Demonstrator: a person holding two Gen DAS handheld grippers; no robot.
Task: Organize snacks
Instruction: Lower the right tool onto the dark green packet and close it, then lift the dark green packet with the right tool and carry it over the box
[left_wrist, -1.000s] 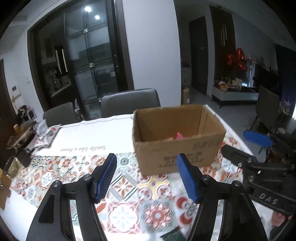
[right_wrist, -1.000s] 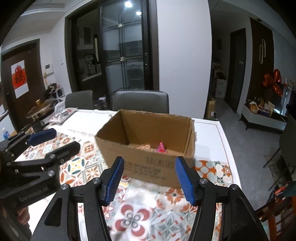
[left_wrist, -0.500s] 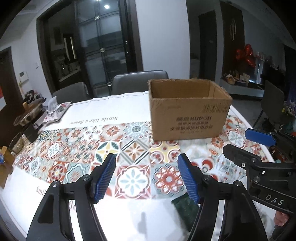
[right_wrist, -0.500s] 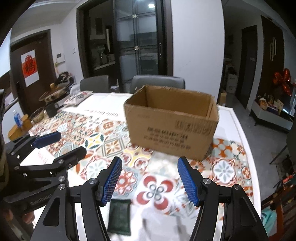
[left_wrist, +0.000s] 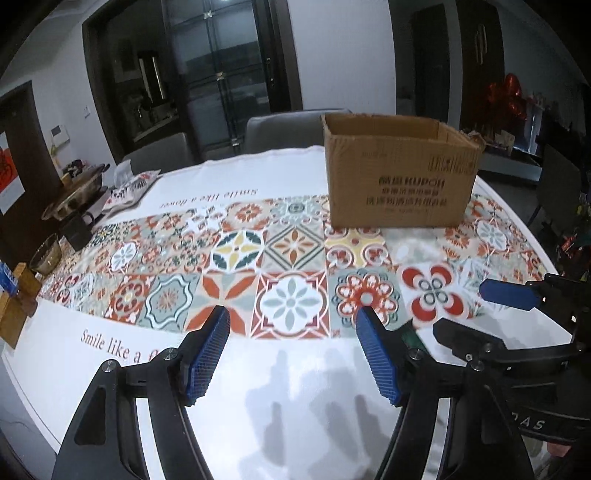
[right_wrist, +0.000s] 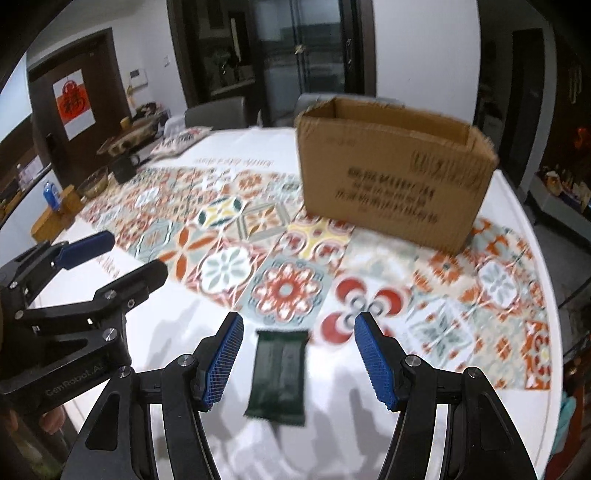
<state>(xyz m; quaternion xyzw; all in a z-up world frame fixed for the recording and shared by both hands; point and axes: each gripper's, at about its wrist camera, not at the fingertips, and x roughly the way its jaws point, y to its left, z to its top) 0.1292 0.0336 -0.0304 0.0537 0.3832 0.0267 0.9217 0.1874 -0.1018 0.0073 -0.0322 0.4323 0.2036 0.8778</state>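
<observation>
Snack packet (right_wrist: 279, 374), dark green, lying flat on the near white part of the surface (right_wrist: 517, 192), now sitting between the spread jaws of the right claw (right_wrist: 299, 358), untouched. Having dropped from above the cardboard box (right_wrist: 391, 177) toward the cloth. Left claw (left_wrist: 291, 356) also spread, pinching nothing. Probably lining up the next pick-up for the box.

A white tablecloth (left_wrist: 280, 173) with a band of red, teal and yellow tile patterns covers the table. Two grey upholstered chairs (left_wrist: 284, 127) stand at its far edge, before dark glass-paned doors (left_wrist: 221, 74). On the left sit a black mug (right_wrist: 123, 168), a glass bowl (left_wrist: 46, 254) and a wooden block (right_wrist: 55, 218). A red paper sign (right_wrist: 74, 103) hangs on a brown door.
</observation>
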